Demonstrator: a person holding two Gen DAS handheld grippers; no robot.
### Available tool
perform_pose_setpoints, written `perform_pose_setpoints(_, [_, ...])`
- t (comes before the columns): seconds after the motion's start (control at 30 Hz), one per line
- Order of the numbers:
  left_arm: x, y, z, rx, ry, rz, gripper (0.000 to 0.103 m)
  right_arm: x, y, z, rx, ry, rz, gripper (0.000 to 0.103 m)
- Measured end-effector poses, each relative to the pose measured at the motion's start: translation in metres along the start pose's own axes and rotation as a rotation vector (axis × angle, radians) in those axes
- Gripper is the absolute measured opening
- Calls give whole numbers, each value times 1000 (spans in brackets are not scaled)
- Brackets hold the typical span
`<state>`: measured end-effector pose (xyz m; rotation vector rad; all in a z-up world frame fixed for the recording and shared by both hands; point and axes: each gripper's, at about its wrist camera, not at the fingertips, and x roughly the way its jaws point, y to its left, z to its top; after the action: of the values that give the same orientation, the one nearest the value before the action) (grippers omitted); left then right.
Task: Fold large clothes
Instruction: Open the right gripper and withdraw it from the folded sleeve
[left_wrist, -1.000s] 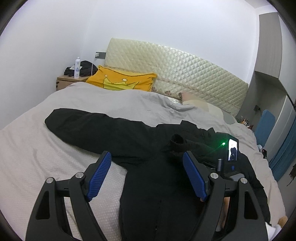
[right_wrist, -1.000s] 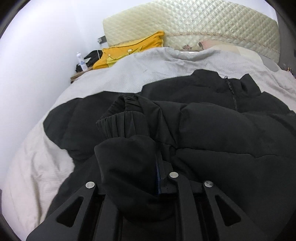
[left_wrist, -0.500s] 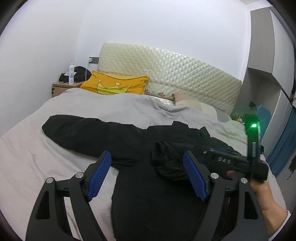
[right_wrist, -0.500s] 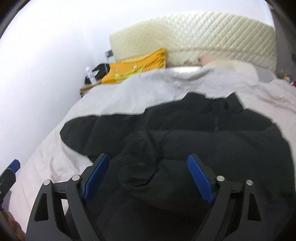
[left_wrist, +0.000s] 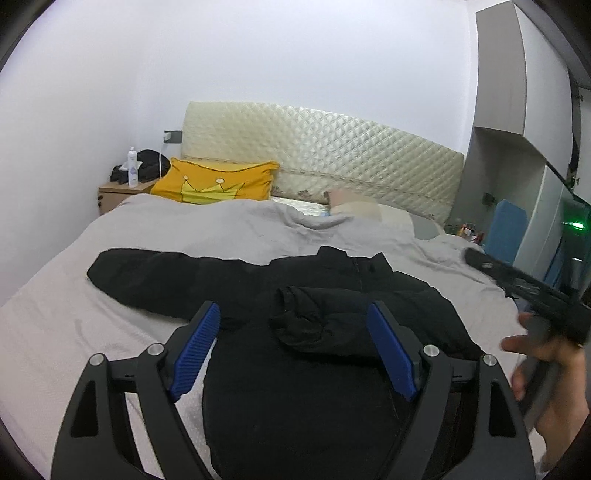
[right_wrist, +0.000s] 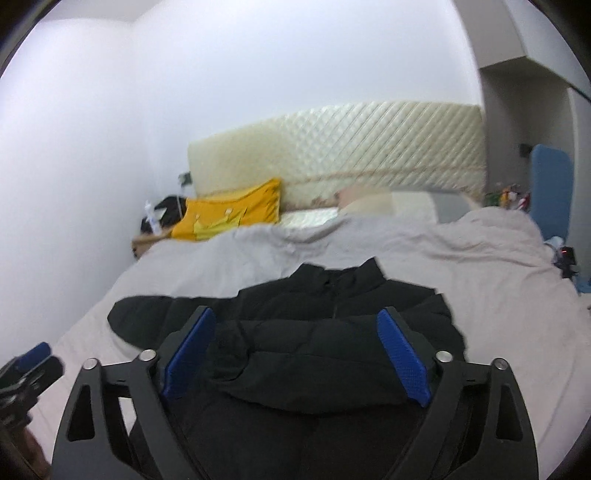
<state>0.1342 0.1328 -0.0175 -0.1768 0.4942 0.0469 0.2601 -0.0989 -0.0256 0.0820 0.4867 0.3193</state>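
A black puffer jacket (left_wrist: 295, 398) lies face up on the grey bed cover (left_wrist: 221, 225), collar toward the headboard. One sleeve (left_wrist: 166, 275) stretches out flat to the left. The other sleeve (left_wrist: 321, 321) lies folded across the chest, also seen in the right wrist view (right_wrist: 295, 362). My left gripper (left_wrist: 292, 308) hovers above the jacket, open and empty. My right gripper (right_wrist: 295, 313) is also above the jacket, its jaws opening with nothing touching the blue pads. In the left wrist view a hand (left_wrist: 546, 369) holds that right gripper (left_wrist: 476, 258) at the right edge.
A yellow crown pillow (left_wrist: 214, 182) leans on the quilted headboard (left_wrist: 332, 155). A nightstand (left_wrist: 118, 192) with a bottle (left_wrist: 132, 166) stands at the back left. A blue chair (left_wrist: 504, 229) and a wardrobe are on the right. The left gripper (right_wrist: 33, 354) shows at the lower left.
The right gripper, shut on the sleeve cuff a second ago, has opened, let it go and pulled up and back. The sleeve now rests across the jacket. The left gripper rose slightly.
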Motion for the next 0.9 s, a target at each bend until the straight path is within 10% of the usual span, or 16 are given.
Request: perform_pose_setpoints(0.9, [22,-36,-50,77,-9,-91,103,-85,-54,-96,-27,-93,-87,103])
